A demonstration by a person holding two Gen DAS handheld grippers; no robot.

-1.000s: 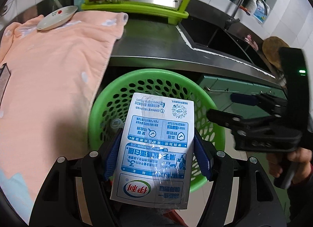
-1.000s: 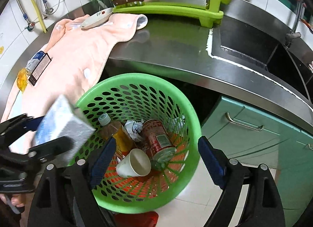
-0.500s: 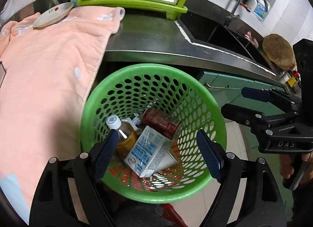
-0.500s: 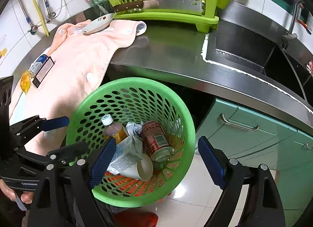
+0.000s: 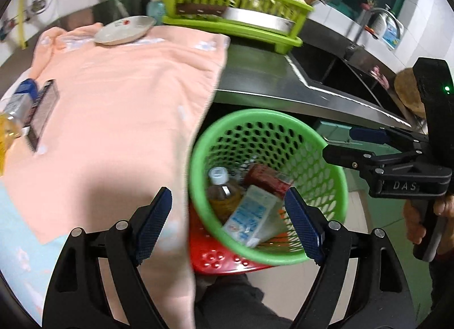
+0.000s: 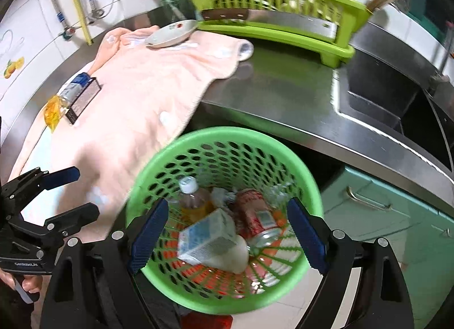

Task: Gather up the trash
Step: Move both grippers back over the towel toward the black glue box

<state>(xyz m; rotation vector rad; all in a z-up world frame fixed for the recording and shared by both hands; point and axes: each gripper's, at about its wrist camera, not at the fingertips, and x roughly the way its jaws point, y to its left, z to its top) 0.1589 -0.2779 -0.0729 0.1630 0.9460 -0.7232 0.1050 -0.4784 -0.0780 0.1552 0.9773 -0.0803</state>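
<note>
Left gripper (image 5: 227, 226): fingers wide apart, nothing between them. Right gripper (image 6: 227, 234): fingers also wide, empty.

Green perforated trash basket (image 5: 334, 164) sits on the floor against the steel worktop (image 5: 255, 79). In the left wrist view it lies ahead of and around the right-hand finger; the left-hand finger is over the pink towel (image 5: 119, 107). In the right wrist view the basket (image 6: 309, 187) is dead centre between both fingers, just beyond their tips.

Inside the basket:
- white-and-blue milk carton (image 6: 207, 238), lying tilted, print too blurred to read
- clear bottle with amber liquid and a white cap (image 6: 195, 201), beyond the carton toward the left-hand finger
- red drink can (image 6: 255, 215) with a white label patch, on its side, toward the right-hand finger, touching the carton
- white paper cup (image 6: 235, 255) on its side, partly under the carton
- crumpled white paper (image 6: 224, 194) at the back

Still on the towel, far left of the fingers: a small blue-labelled bottle (image 6: 75, 85), a dark flat box (image 6: 83, 102) touching it, and a yellow wrapper (image 6: 54, 109) just beside them. Text on all three unreadable.

Readable writing: "DAS" on the right gripper's body (image 5: 405, 185) as seen in the left wrist view.

Background: white plate (image 5: 124, 29) on the towel's far end, lime dish rack (image 5: 235, 8) with a cleaver (image 6: 272, 18), sink (image 6: 383, 87) to the right.
</note>
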